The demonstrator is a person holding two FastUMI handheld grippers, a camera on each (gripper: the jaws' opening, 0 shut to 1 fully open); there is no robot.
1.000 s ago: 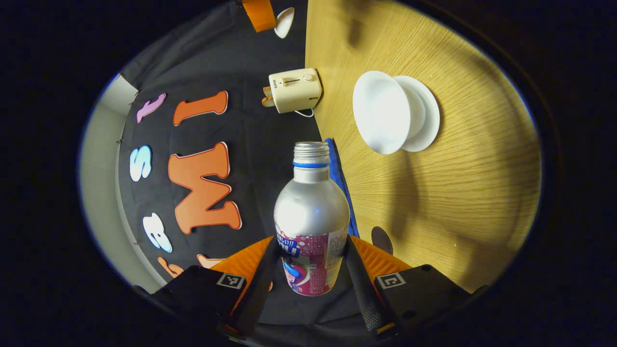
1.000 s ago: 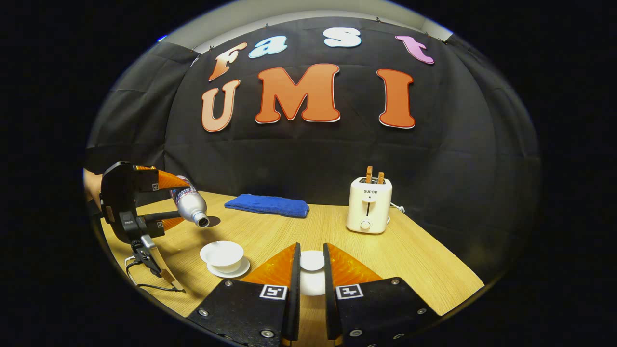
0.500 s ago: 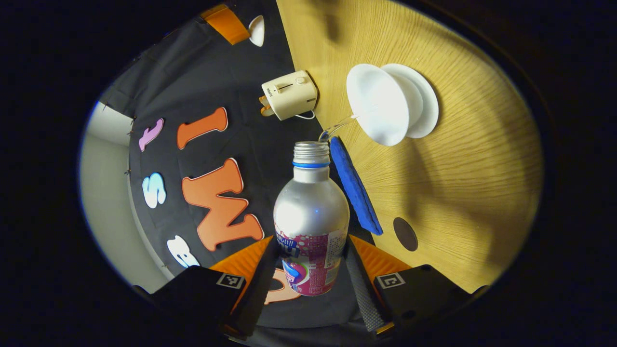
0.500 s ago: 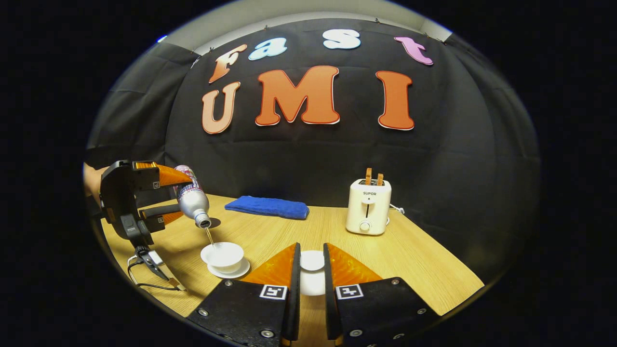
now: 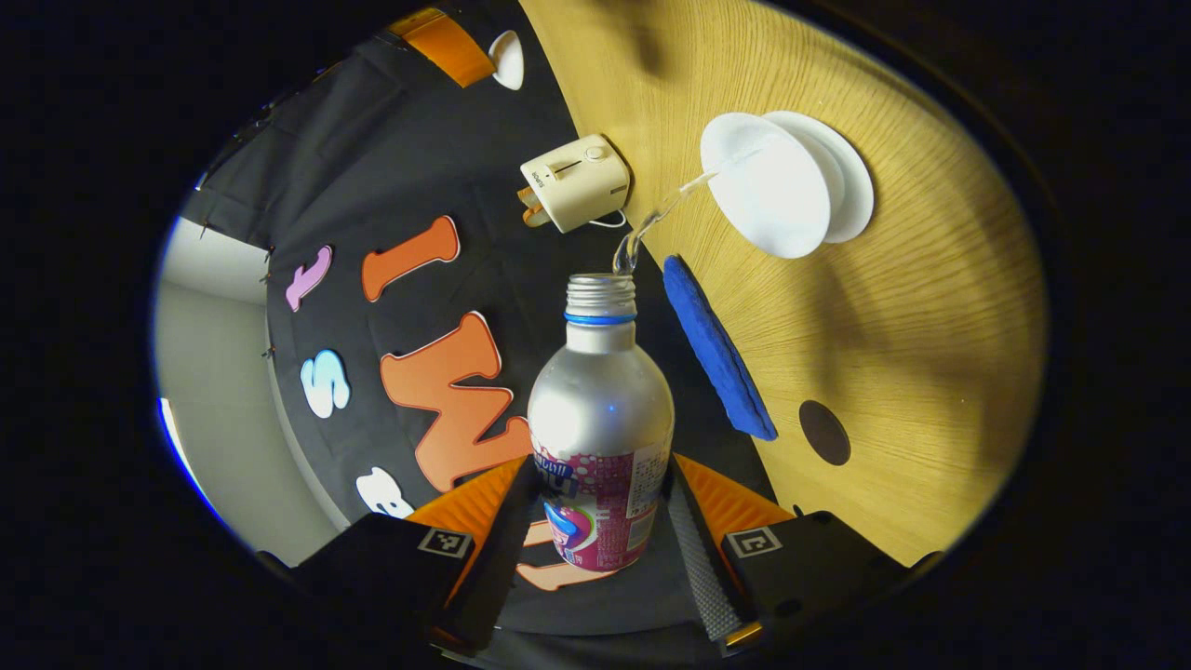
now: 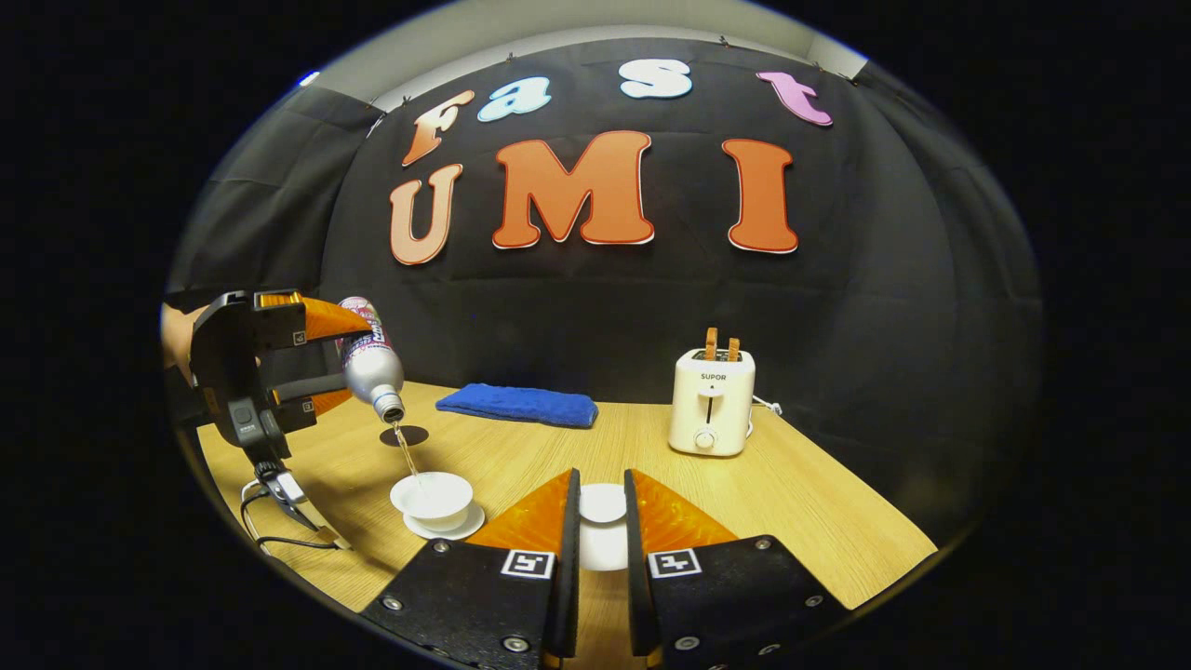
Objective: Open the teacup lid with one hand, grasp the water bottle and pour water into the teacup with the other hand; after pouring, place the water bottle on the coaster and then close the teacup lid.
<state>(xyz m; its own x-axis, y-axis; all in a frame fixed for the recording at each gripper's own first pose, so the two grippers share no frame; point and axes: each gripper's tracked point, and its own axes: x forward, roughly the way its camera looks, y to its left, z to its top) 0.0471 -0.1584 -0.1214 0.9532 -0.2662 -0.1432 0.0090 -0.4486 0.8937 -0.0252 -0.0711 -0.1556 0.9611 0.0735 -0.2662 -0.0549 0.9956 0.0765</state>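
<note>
Wooden table (image 6: 800, 502) spreads under my two grippers, with the black booth wall behind it. Toward the back stand a cream toaster (image 6: 712, 400) and a folded blue towel (image 6: 517, 405). My left gripper (image 5: 595, 521) clamps both fingers on the water bottle (image 5: 600, 437), tipped mouth-down above the teacup (image 6: 433, 496), and a thin stream of water (image 5: 656, 219) runs into the cup on its saucer (image 6: 445, 529). My right gripper (image 6: 600, 521) pinches the white teacup lid (image 6: 603, 503), raised off the cup. Beyond the cup lies the small dark coaster (image 6: 405, 435), bare.
</note>
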